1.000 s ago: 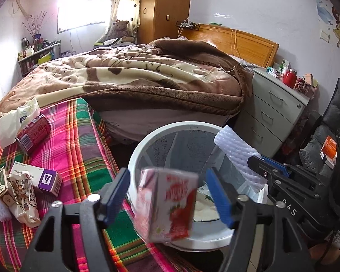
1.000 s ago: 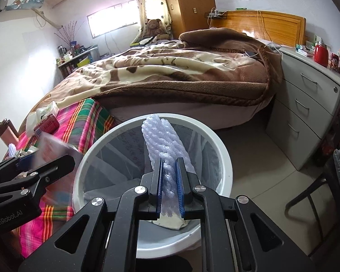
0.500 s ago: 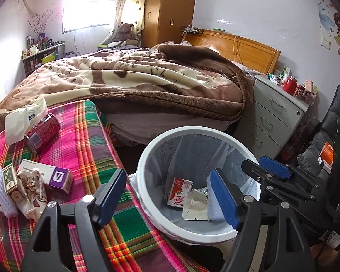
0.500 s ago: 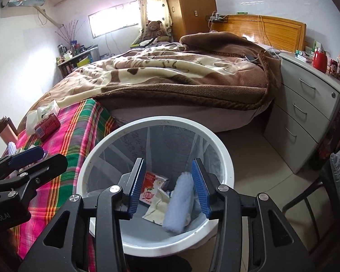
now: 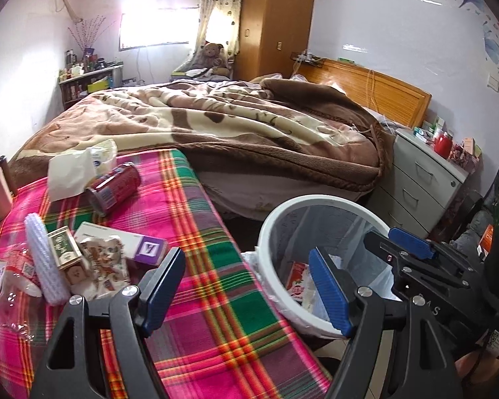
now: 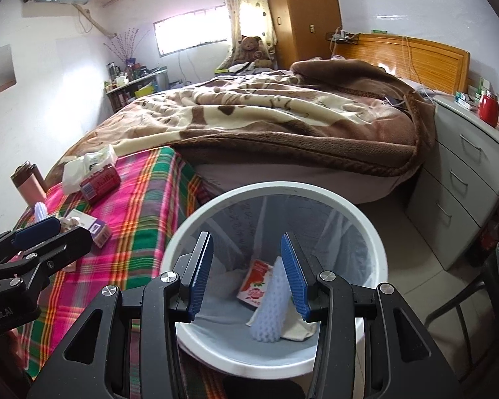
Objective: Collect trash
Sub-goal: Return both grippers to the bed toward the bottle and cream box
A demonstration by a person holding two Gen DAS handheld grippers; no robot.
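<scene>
a plaid cloth (image 5: 216, 286) in pink, green and orange covers the near surface; beyond it stands a bed with a brown blanket (image 5: 249, 129), then a wooden wardrobe (image 5: 276, 23) at 12 o'clock and grey drawers (image 5: 422, 179) at 3 o'clock.

the left gripper (image 5: 249, 286) is spread wide over the cloth's edge, nothing between its pads. the right gripper (image 6: 246, 272) hangs above the white bin (image 6: 379, 242), its jaws having just opened, now half spread and holding nothing.

only the left view shows the heap still on the cloth at 9 o'clock: a white foam sleeve (image 5: 45, 262), small cartons (image 5: 65, 249), a purple-ended box (image 5: 148, 249) and, farther off, a red can (image 5: 114, 188) lying on its side, mouth toward 8 o'clock, beside a tissue pack (image 5: 80, 169).

only the right view looks to the bin's floor: another foam sleeve (image 6: 272, 302) leans there, long axis running 6 to 12 o'clock, beside a strawberry carton (image 6: 254, 284).
</scene>
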